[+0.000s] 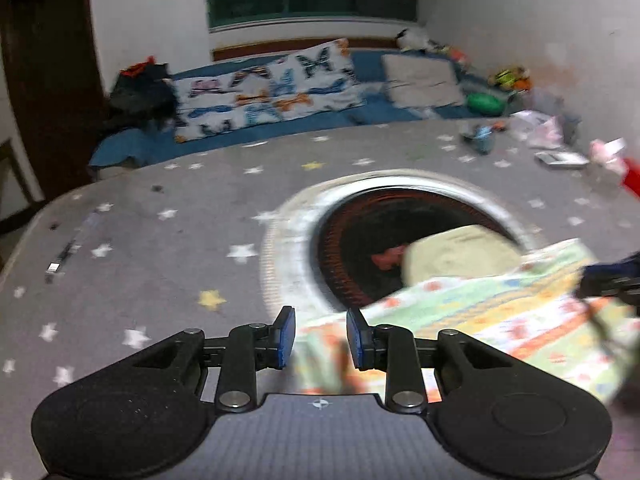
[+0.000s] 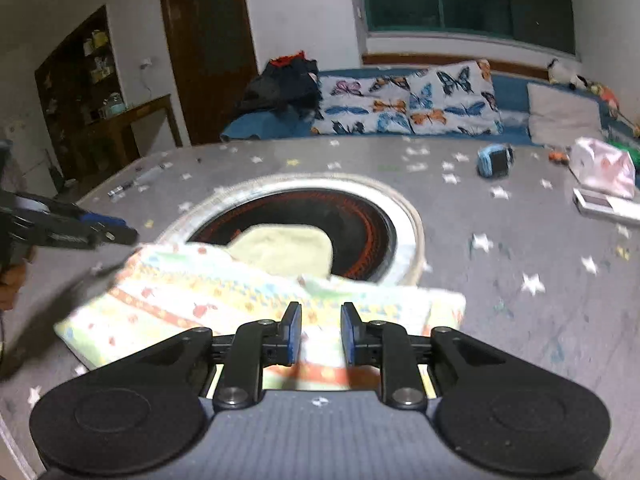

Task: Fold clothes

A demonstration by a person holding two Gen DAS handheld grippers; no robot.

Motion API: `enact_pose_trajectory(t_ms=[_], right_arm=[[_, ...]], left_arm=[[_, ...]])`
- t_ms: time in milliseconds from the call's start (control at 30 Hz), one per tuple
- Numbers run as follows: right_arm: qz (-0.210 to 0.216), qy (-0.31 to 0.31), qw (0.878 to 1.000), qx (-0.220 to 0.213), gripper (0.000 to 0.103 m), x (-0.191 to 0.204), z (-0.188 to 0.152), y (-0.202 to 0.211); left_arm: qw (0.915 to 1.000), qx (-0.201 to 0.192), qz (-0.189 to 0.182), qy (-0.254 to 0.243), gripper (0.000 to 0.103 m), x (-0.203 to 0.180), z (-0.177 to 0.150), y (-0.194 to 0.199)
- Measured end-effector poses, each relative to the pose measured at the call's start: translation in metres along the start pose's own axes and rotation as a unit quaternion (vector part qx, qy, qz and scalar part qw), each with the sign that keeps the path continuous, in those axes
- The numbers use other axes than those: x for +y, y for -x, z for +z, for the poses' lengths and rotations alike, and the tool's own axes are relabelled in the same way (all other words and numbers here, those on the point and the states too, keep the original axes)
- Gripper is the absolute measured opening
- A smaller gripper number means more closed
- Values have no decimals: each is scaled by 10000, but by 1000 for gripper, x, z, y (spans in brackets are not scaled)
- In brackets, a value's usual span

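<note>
Both grippers over a patterned cloth on the star-print table.

Left gripper has its blue pads parted, and the near left corner of the patterned cloth lies blurred between them, with no pad pressing on it. Right gripper likewise stands with pads apart above the cloth's near edge, cloth showing in the gap. Beyond both tools, just past the cloth, a pale folded garment rests in the table's round dark recess. Grey star-print tabletop stretches left of the left tool.
</note>
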State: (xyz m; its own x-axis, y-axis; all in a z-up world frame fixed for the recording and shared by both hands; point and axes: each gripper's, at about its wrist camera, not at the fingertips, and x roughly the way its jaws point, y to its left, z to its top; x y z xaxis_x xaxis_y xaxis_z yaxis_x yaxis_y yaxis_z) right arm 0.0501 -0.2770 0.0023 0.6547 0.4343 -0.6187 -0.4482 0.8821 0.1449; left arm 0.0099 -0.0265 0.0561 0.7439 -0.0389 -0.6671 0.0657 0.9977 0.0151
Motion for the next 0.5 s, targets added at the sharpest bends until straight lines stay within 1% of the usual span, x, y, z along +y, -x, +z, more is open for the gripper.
enact_pose_trajectory(t_ms=[67,133,200,233,300,400,500], right_arm=[[-89,-298,9995,103,21,-13,-3,-6],[-139,-556,9983,107,20,-24,-3,-9],[-150,-688,9975,-12,21,-30,-1,-4],[-247,-675,9974,-82,25,-33,1,-2],[-434,-641,9969,-155,29,-40,5,-3],[-493,-635,9968,21,28,-45,5,-17],[-596,-561,9966,-13,26,-45,5,-24]], left_arm=[[9995,42,-303,-19,31,-7,0,1],[9990,103,-415,-93,32,-13,0,-2],[9989,142,-413,-141,32,-16,-1,-8],[9988,162,-438,-141,32,-16,-1,-12],[9986,205,-481,-73,32,-15,0,-20],[9983,338,-480,56,31,-11,-2,-33],[9983,352,-446,101,31,-8,-5,-39]])
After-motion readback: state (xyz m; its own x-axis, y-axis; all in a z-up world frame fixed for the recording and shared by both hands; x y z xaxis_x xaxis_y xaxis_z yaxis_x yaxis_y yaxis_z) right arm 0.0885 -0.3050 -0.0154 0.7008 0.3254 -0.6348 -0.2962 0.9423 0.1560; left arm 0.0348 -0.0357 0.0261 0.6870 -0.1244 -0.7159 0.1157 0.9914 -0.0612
